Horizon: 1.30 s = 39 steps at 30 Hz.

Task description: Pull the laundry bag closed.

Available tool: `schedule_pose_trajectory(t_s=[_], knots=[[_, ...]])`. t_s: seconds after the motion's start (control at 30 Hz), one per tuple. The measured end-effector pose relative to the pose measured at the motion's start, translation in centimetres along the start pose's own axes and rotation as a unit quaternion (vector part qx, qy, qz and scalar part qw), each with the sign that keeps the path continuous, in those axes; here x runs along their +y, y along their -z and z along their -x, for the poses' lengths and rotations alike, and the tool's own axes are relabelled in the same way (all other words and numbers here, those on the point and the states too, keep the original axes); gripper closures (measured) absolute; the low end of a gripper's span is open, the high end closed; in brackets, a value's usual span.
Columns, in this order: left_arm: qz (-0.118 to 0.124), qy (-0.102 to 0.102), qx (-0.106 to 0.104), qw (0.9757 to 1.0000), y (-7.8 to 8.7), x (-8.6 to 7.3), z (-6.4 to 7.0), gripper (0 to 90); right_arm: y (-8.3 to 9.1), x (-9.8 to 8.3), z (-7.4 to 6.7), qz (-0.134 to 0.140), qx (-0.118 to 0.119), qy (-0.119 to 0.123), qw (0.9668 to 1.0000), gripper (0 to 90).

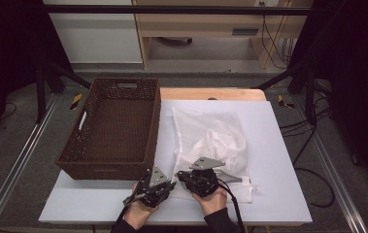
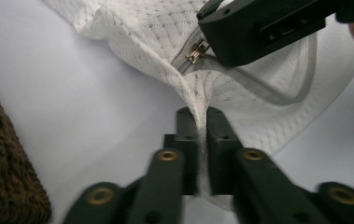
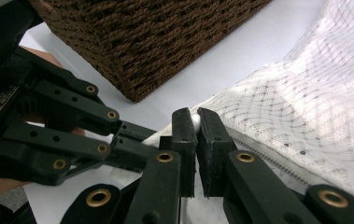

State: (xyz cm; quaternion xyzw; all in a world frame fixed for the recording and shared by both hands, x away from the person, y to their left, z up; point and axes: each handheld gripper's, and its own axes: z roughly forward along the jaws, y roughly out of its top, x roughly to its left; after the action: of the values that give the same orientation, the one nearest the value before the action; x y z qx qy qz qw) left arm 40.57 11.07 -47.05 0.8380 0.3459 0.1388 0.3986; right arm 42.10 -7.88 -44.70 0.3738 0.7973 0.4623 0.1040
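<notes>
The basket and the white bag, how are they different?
The basket is dark brown woven wicker; the mesh bag is white and see-through. The basket stands stiff with upright walls and an open top; the mesh bag lies flat and crumpled, with a zipper. Both grippers pinch the mesh bag; neither touches the basket. Both rest on the white tabletop.

High cam overhead, looks fwd/down, gripper cams close-up, both share mesh bag [image 2: 258,93] edge.

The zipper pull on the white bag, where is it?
In the left gripper view, the zipper pull sits near the top middle on the white mesh bag, just beside the right gripper.
</notes>
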Motion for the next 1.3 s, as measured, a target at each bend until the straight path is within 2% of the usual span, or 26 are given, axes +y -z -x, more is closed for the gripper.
schedule_pose_trajectory(t_s=[0.07, 0.17, 0.27, 0.37, 0.43, 0.7, 0.9, 1.07, 1.13, 1.2, 1.23, 1.3], knots=[[0.002, -0.002, -0.003, 1.0, 0.0, 0.1, -0.1, 71.2, 0.0, 0.0, 0.0, 0.001, 0.0, 0.003, 1.0, 86.3], [0.014, 0.005, -0.008, 0.9999, 0.2, 0.3, -0.3, 67.4, 0.0, 0.0, -0.1, 0.001, -0.001, 0.001, 1.0, 86.3], [0.014, 0.015, -0.014, 0.9997, 0.1, 0.3, -0.6, 71.1, 0.0, -0.1, -0.2, 0.002, -0.001, 0.002, 1.0, 86.2], [0.01, 0.023, -0.015, 0.9996, -0.3, 0.4, -0.6, 82.6, 0.0, 0.0, -0.2, 0.004, 0.0, 0.005, 1.0, 86.3], [0.011, 0.017, -0.008, 0.9998, -0.3, 0.4, -0.4, 86.9, 0.1, 0.0, -0.2, 0.004, -0.001, 0.004, 1.0, 86.2], [0.009, 0.01, 0.021, 0.9997, 0.2, 0.5, 0.1, 88.2, 0.2, -0.1, -0.2, 0.005, -0.008, 0.003, 0.9999, 86.4], [0.017, 0.014, 0.023, 0.9995, 0.8, 0.7, 0.2, 88.4, 0.4, -0.1, 0.0, 0.01, -0.009, -0.003, 0.9999, 86.5], [0.023, 0.005, 0.023, 0.9994, 1.0, 0.9, 0.3, 88.1, 0.5, 0.1, -0.1, 0.011, -0.011, -0.003, 0.9999, 86.5], [0.019, 0.001, 0.01, 0.9998, 0.8, 1.1, 0.3, 85.7, 0.6, 0.1, -0.1, 0.013, -0.012, -0.003, 0.9998, 86.4], [0.024, -0.001, 0.011, 0.9997, 0.8, 1.2, 0.2, 71.3, 0.7, 0.1, 0.0, 0.013, -0.011, -0.003, 0.9999, 86.4], [0.026, 0.004, 0.002, 0.9996, 0.9, 1.2, 0.0, 70.1, 0.7, 0.1, 0.0, 0.013, -0.011, -0.002, 0.9999, 86.4], [0.027, 0.006, -0.001, 0.9996, 0.9, 1.4, -0.2, 67.6, 0.7, 0.1, 0.0, 0.013, -0.011, -0.001, 0.9999, 86.3]])
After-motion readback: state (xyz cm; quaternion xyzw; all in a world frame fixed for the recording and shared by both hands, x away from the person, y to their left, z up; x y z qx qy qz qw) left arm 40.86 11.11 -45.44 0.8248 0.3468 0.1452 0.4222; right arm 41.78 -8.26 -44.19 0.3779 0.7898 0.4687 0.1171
